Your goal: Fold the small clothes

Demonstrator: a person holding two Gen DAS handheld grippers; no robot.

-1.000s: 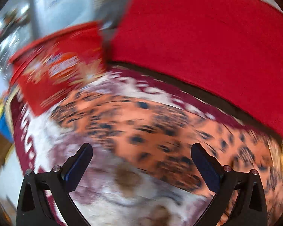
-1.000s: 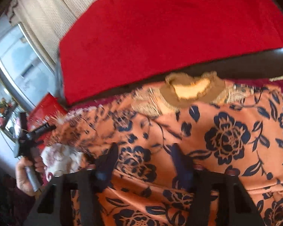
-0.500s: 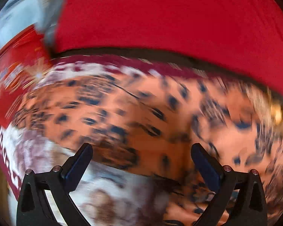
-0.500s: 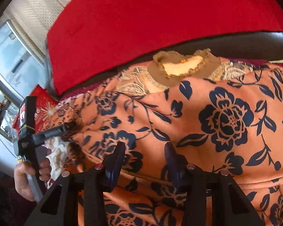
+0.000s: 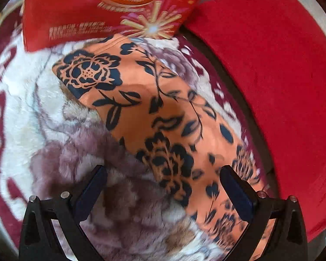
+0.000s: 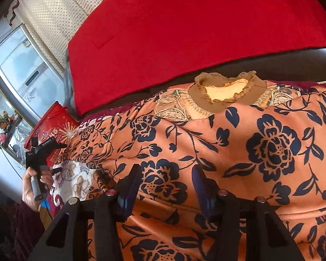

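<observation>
A plush blanket (image 5: 60,152), white with mauve flowers and a maroon border, covers the surface. At the blanket's far edge stands a red bag (image 5: 93,10) printed with gold fireworks and white lettering. Beyond the blanket rises a red cushion (image 6: 195,26) over a dark band of upholstery. Left of the cushion hang dotted cream curtains (image 6: 54,19), beside a window (image 6: 21,65).

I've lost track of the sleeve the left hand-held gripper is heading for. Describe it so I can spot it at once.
Start at the red printed snack bag at the top of the left wrist view. Just below it, on the white and maroon plush blanket, lies the orange sleeve with navy flowers, stretched diagonally toward the left hand-held gripper. It is the only smooth, orange fabric there.
</observation>
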